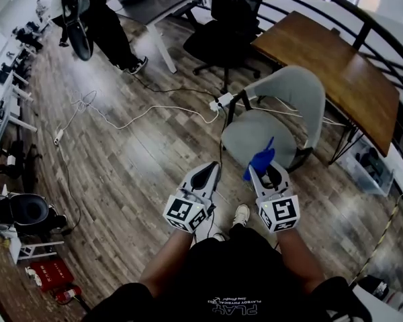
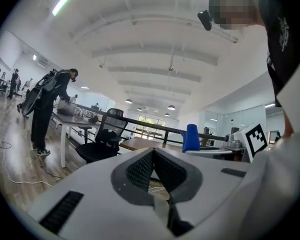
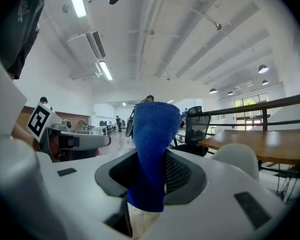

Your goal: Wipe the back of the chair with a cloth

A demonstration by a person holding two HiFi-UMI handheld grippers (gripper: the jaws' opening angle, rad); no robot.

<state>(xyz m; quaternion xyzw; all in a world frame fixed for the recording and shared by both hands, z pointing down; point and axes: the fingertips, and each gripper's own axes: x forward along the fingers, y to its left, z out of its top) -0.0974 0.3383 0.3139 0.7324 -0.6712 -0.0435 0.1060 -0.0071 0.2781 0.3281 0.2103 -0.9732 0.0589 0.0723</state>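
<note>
Left claw (image 1: pixel 207 172): pressed together, nothing in it.
Right claw (image 1: pixel 268 171): pinching the blue cloth (image 3: pixel 152 144), which stands upright.
Chair (image 1: pixel 292 96): grey, just ahead of both claws, beside the wooden table (image 1: pixel 336 66).

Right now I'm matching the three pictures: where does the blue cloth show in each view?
Head view: centre, blue cloth standing up from the right gripper.
Left gripper view: blue cloth right of centre, above the right gripper.
Right gripper view: blue cloth at centre, clamped between the jaws.
Shared landmark: the black office chair, in all three.
</note>
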